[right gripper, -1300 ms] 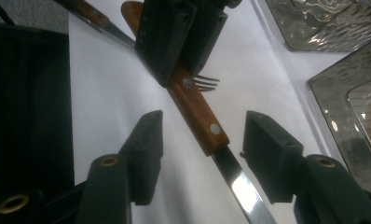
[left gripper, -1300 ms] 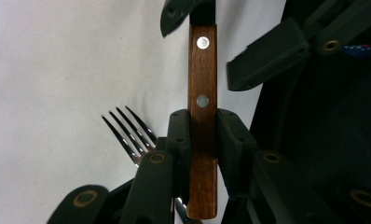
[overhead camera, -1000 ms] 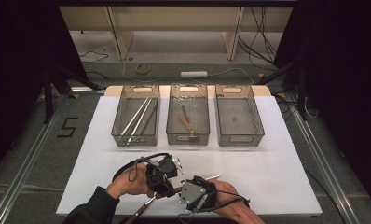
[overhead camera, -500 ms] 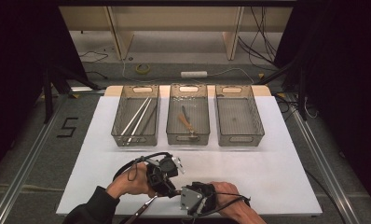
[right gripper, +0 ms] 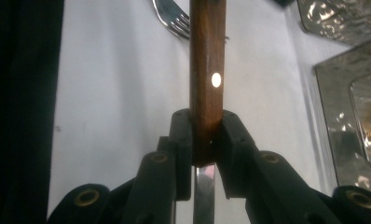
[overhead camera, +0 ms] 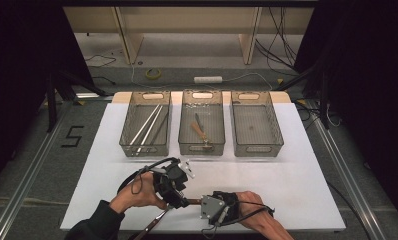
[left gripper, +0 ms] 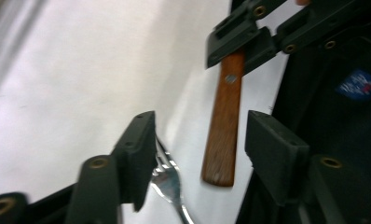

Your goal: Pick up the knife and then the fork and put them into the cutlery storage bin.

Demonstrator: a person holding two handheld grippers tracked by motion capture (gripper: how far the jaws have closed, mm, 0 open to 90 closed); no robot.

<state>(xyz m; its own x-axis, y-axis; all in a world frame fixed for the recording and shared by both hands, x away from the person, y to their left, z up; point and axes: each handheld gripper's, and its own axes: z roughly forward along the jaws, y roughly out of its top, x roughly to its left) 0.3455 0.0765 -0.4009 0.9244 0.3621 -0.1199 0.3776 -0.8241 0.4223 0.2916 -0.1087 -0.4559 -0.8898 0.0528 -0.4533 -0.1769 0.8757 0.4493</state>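
Note:
A wooden-handled utensil (left gripper: 223, 140) with a metal blade is held near the table's front edge (overhead camera: 192, 201). My right gripper (right gripper: 207, 135) is shut on its handle (right gripper: 207, 56), having closed on it within the last second. My left gripper (left gripper: 204, 140) is open. Its jaws have just been opening and stand on either side of the handle's free end without touching it. In the high view the left gripper (overhead camera: 179, 200) faces the right gripper (overhead camera: 199, 202). A metal fork (left gripper: 167, 179) lies on the white table under the left jaw; the fork (overhead camera: 152, 227) reaches toward the front edge.
Three clear trays stand in a row at the back. The left tray (overhead camera: 144, 150) holds long metal sticks, the middle tray (overhead camera: 201, 148) holds wooden-handled utensils, and nothing lies in the right tray (overhead camera: 257, 149). A white mat (overhead camera: 287, 175) covers the table.
Both hands stay almost where they were at the front of the table. The right gripper has edged a little closer to the left one.

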